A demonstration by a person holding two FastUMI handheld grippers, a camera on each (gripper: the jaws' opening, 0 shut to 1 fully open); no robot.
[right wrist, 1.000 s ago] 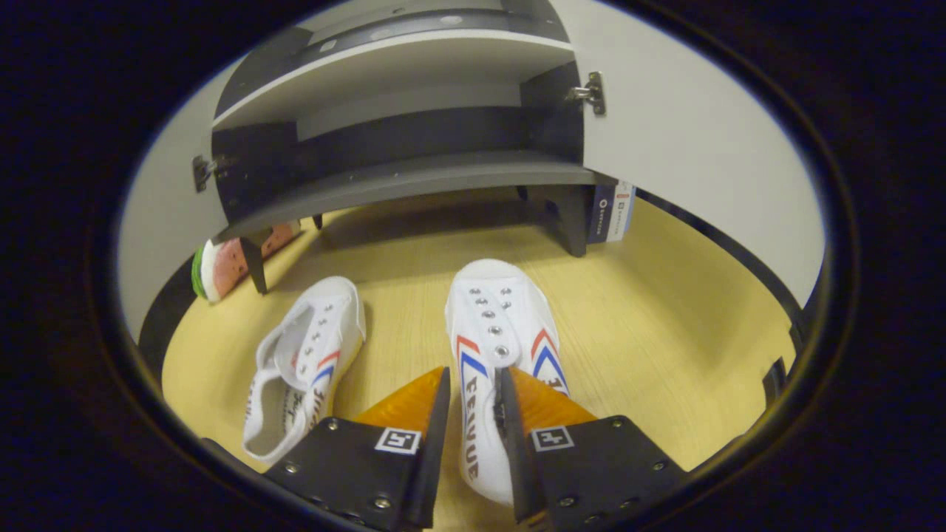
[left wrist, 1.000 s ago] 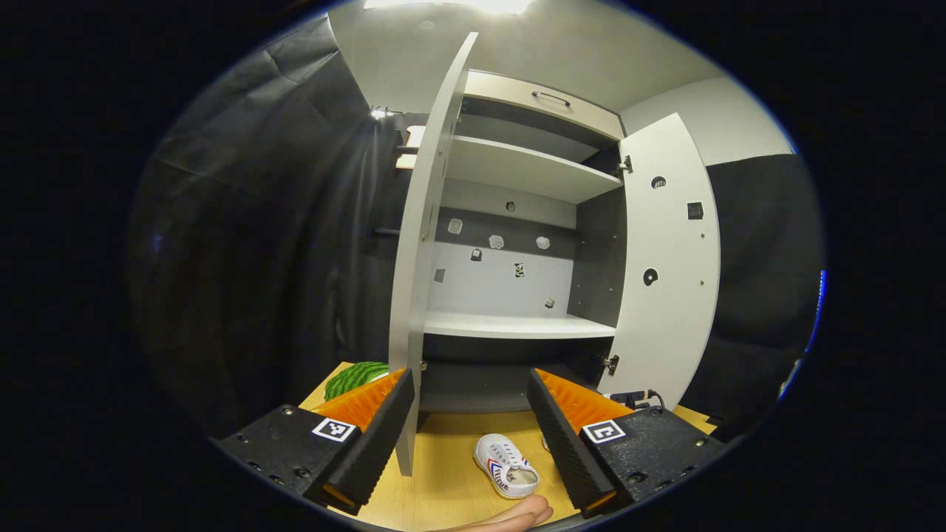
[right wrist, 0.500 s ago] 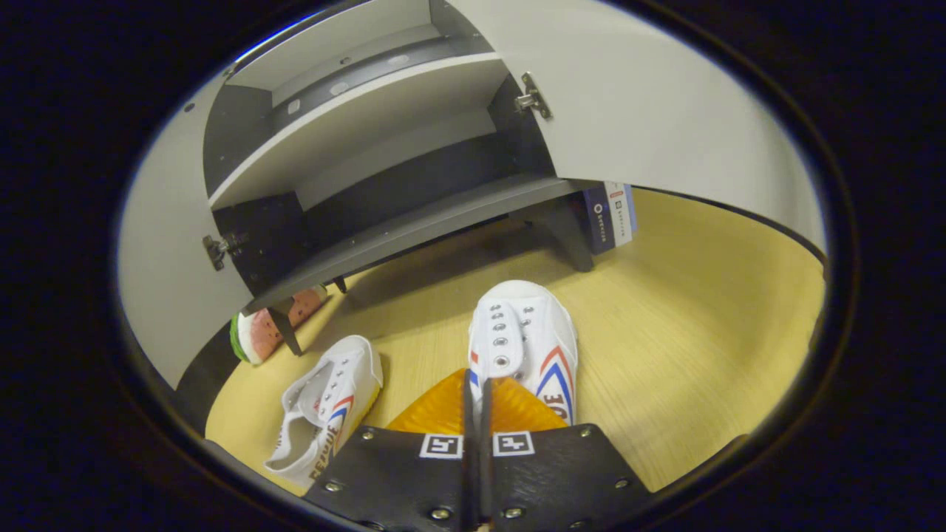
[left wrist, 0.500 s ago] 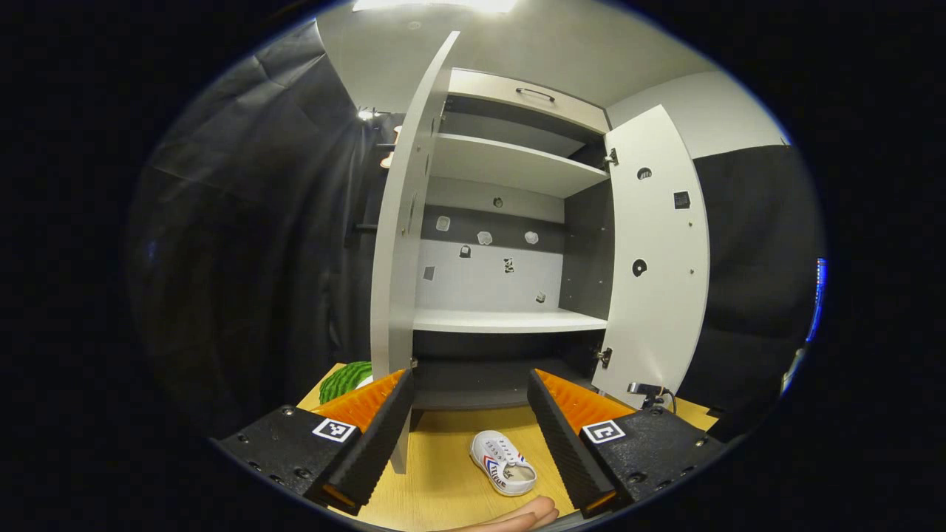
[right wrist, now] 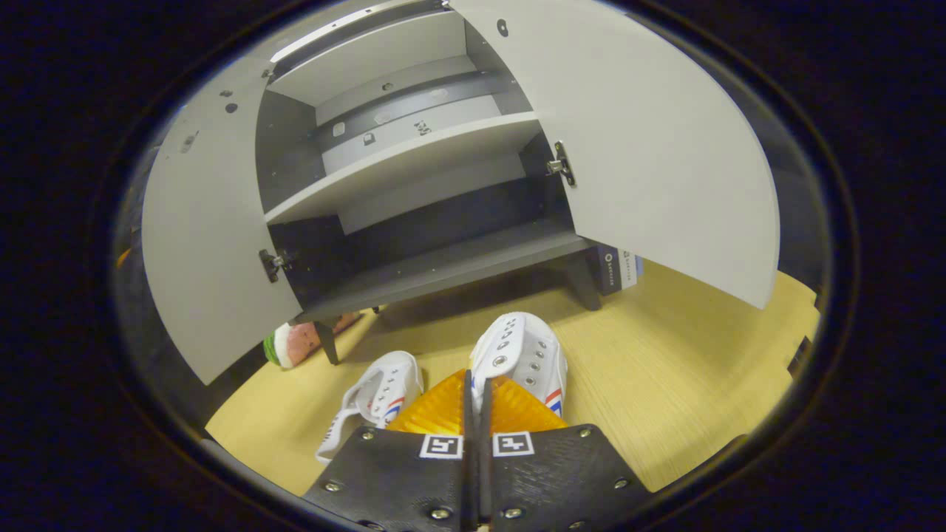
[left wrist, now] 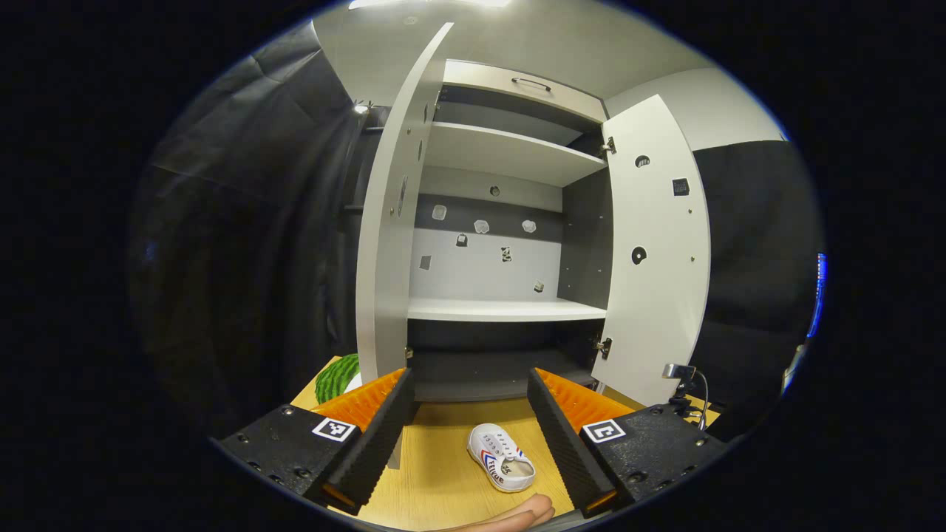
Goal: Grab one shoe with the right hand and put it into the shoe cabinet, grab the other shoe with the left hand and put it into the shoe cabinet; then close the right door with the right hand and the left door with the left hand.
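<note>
Right, my right gripper (right wrist: 473, 414) is pinching one shoe (right wrist: 521, 355) above the floor (right wrist: 665, 384), before the open shoe cabinet (right wrist: 414, 155) (both doors wide). My left gripper (left wrist: 467, 421) is spread, the other shoe (left wrist: 500, 467) below it.

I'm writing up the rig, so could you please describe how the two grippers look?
Each gripper, left and right, has two flat black plates studded with screws, each carrying a square black-and-white tag. The left gripper's fingers are long, ribbed wedges. No cable or sleeve is visible.
</note>
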